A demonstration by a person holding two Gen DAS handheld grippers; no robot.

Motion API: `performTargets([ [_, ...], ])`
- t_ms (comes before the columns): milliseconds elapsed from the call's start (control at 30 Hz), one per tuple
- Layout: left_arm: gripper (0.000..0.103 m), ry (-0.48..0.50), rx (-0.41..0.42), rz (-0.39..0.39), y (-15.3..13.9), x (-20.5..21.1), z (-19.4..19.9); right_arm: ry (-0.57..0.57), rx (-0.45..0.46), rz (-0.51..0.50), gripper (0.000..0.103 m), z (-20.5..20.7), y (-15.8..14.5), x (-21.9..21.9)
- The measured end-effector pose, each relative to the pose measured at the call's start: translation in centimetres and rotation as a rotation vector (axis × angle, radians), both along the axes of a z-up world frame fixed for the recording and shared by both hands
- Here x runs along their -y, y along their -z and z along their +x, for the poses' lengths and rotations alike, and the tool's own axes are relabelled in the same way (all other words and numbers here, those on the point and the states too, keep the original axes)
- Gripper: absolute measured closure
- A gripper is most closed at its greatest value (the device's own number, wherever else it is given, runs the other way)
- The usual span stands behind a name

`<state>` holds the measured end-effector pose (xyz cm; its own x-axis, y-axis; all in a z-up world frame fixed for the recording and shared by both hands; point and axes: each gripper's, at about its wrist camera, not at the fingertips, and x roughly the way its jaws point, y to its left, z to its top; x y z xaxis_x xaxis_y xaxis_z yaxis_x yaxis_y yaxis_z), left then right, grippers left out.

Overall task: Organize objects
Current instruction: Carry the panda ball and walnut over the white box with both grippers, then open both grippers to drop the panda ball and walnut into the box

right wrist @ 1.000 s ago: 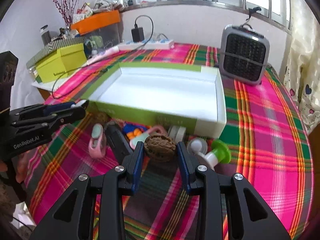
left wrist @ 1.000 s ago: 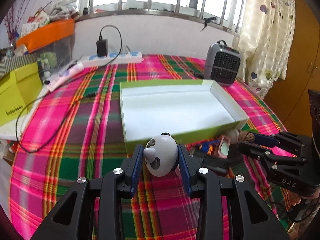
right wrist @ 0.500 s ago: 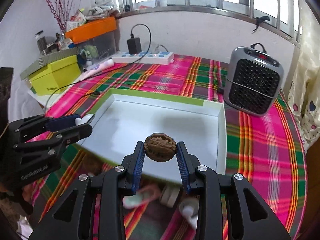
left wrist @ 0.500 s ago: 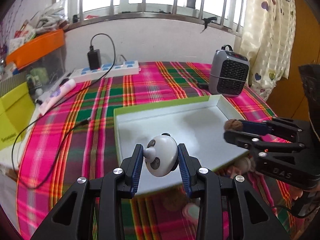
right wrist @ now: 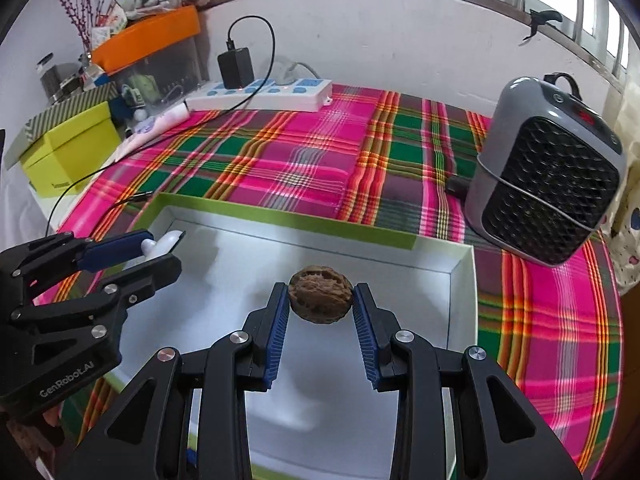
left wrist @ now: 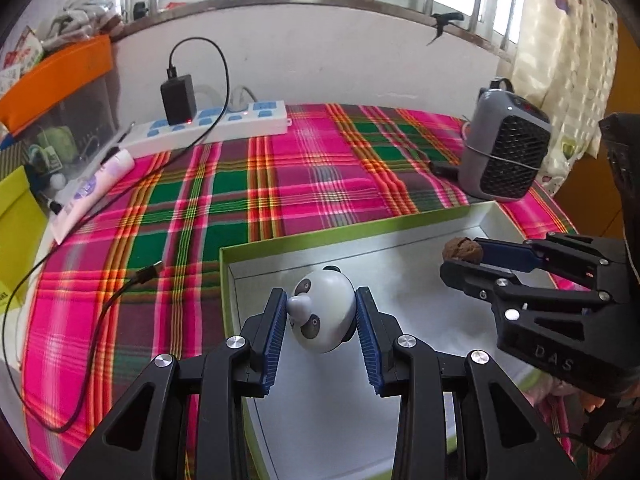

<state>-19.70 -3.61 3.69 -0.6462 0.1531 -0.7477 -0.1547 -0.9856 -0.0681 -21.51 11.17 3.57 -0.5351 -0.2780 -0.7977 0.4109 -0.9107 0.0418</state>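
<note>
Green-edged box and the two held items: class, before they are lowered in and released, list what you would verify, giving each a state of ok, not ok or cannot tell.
1. Left tongs grip the panda toy between both pads: ok.
2. Right tongs grip the walnut between both pads: ok.
3. Both items are above the box interior: ok.
4. White floor below both is bare: ok.
5. The two tongs are apart, not touching: ok.
6. Height left above the floor: cannot tell.

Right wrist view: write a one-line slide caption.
Right gripper holds a walnut over the white box; left gripper alongside holds a white toy.
</note>
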Motion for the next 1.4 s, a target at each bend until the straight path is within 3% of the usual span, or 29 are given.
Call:
performTargets([
  [333,0.070,0.008,0.021,-0.013,0.8,-0.4,-0.8,0.017,0.030,0.033,0.069,-1.4,1.1,0.3],
  [1000,0.069,-0.008,0.038,-0.028,1.2,-0.5,-1.0,0.033,0.044,0.007,0.069,-1.6,1.3,-0.1],
  [1067,0.066,-0.010,0.037,-0.018,1.1,-0.5,-0.8,0.040,0.039,0.002,0.065,-1.5,1.1,-0.3],
  [1133,0.062,-0.011,0.030,-0.013,0.9,-0.4,-0.6,0.051,0.032,-0.005,0.053,-1.3,1.0,-0.4],
  [1400,0.057,-0.022,-0.004,-0.007,-0.2,-0.5,1.4,0.071,0.001,-0.031,0.051,0.1,-0.2,-1.1],
])
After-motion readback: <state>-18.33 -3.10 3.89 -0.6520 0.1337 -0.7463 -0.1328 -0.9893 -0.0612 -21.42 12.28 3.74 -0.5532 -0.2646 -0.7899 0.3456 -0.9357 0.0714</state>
